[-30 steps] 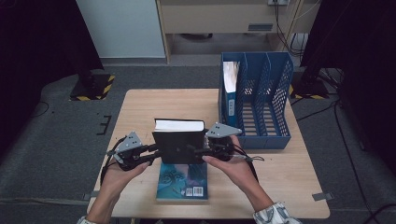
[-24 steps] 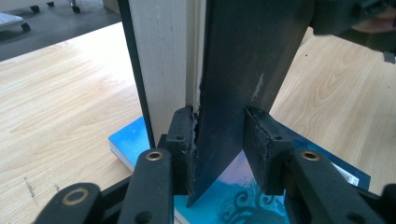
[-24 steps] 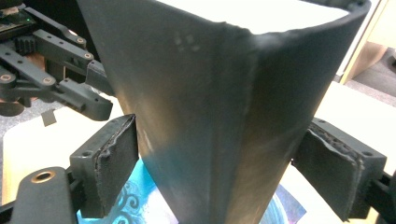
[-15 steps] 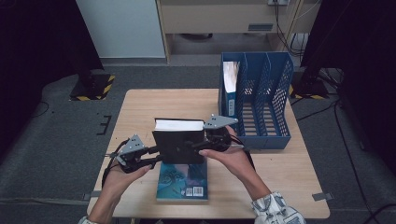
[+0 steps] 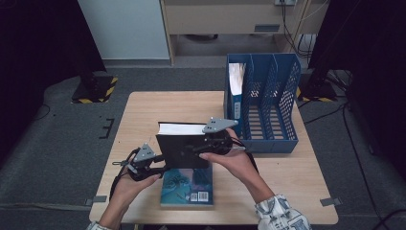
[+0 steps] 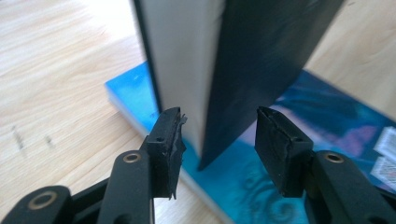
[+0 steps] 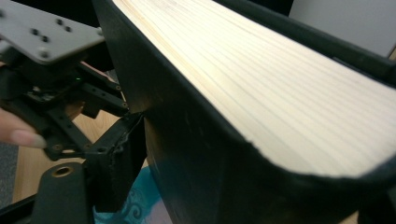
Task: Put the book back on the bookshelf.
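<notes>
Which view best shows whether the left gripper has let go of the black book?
The left gripper view: the left gripper stands open, pads clear of the black book. The high view puts it at the book's lower left corner, gap unreadable. The right gripper view shows its body beyond the book.

free: table's left half (image 5: 139, 115) | blocked: file rack (image 5: 268, 110) right

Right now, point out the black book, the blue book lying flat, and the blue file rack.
black book (image 5: 184, 149): high view, on its dark front cover.
blue book (image 5: 186, 187): high view, on its cover, lying flat on the table.
blue file rack (image 5: 287, 103): high view, on its right perforated side wall.
</notes>
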